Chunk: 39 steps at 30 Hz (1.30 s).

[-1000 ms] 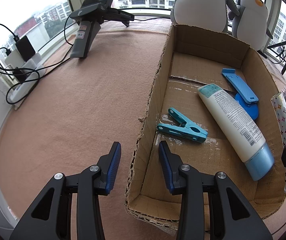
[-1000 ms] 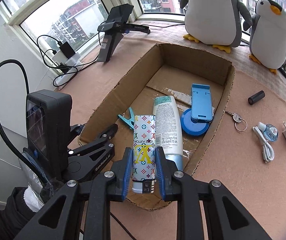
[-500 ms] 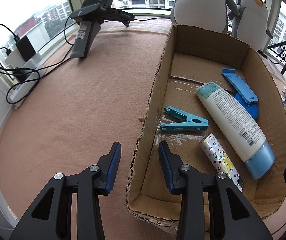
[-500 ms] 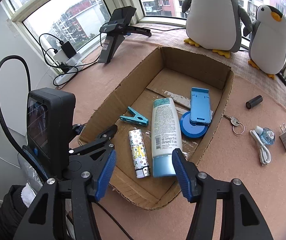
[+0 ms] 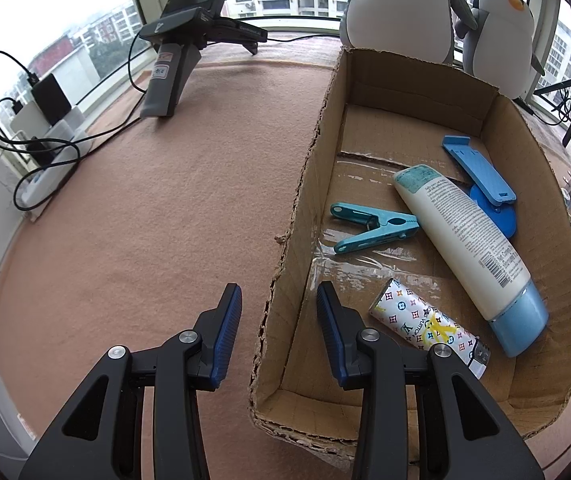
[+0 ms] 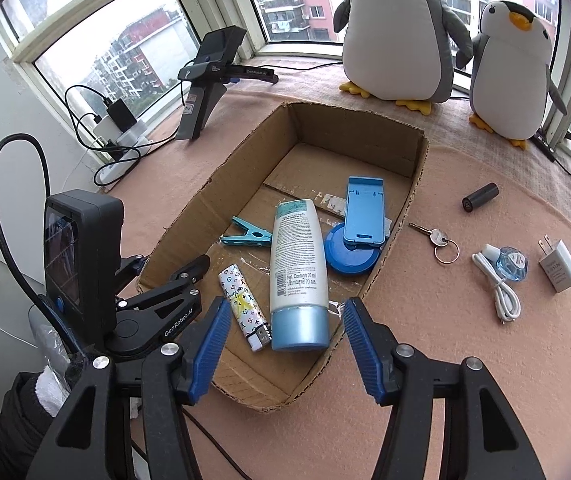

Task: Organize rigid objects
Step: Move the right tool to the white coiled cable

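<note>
Lighter [image 6: 244,307] in box [image 6: 413,196] — below spread right gripper [image 6: 285,330].

The lighter [image 6: 244,307] is white with little colourful shapes. The tube [image 6: 297,264] is white with a light blue cap. The clip [image 6: 247,237] is teal. The box [image 6: 415,184] is brown.

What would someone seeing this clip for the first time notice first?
Probably the open cardboard box in the middle of the pink cloth, holding a white lotion tube, a patterned lighter, a teal clothespin and a blue phone stand. Next, the two plush penguins by the window behind it. Both grippers are open, the right gripper over the box's near end, the left gripper straddling its left wall.
</note>
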Motion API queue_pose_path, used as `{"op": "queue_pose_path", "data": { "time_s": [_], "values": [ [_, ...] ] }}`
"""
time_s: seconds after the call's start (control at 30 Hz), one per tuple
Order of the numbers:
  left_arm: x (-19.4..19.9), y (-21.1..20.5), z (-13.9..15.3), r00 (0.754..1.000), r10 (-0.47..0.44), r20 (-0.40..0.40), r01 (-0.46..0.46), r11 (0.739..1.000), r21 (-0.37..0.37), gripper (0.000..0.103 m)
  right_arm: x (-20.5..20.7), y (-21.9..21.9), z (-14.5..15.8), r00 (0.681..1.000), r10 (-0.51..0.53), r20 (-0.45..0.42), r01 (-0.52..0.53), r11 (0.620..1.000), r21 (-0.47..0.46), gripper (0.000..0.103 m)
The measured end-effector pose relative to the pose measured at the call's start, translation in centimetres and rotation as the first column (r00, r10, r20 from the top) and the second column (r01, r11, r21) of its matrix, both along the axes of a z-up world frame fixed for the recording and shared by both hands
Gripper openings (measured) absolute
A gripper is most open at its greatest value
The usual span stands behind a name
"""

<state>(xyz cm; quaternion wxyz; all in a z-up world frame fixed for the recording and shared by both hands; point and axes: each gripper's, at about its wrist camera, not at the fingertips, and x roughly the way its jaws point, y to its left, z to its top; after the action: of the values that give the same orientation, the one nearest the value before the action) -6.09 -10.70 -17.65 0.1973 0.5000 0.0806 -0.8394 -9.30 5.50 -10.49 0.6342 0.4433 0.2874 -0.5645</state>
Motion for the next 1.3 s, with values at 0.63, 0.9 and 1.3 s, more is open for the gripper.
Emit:
{"op": "queue_pose_path", "data": {
  "time_s": [0.63, 0.9, 1.3],
  "values": [
    [-0.1, 0.1, 0.1, 1.0, -0.001, 0.01, 0.001, 1.0, -0.019, 0.037, -11.3, 2.8, -1.6, 0.984, -0.172, -0.048, 0.173, 0.985, 0.008, 0.055],
    [-0.2, 0.3, 0.1, 1.0, 0.0, 0.014, 0.0, 1.0, -0.025, 0.037, -14.4, 1.5, -4.1, 0.978, -0.17, -0.117, 0.179, 0.982, 0.065, 0.054],
    [-0.2, 0.4, 0.0, 1.0, 0.001, 0.016, -0.001, 1.0, -0.026, 0.037, -15.6, -1.1, -7.1, 0.98, -0.117, -0.16, 0.141, 0.98, 0.143, 0.05]
  ]
}}
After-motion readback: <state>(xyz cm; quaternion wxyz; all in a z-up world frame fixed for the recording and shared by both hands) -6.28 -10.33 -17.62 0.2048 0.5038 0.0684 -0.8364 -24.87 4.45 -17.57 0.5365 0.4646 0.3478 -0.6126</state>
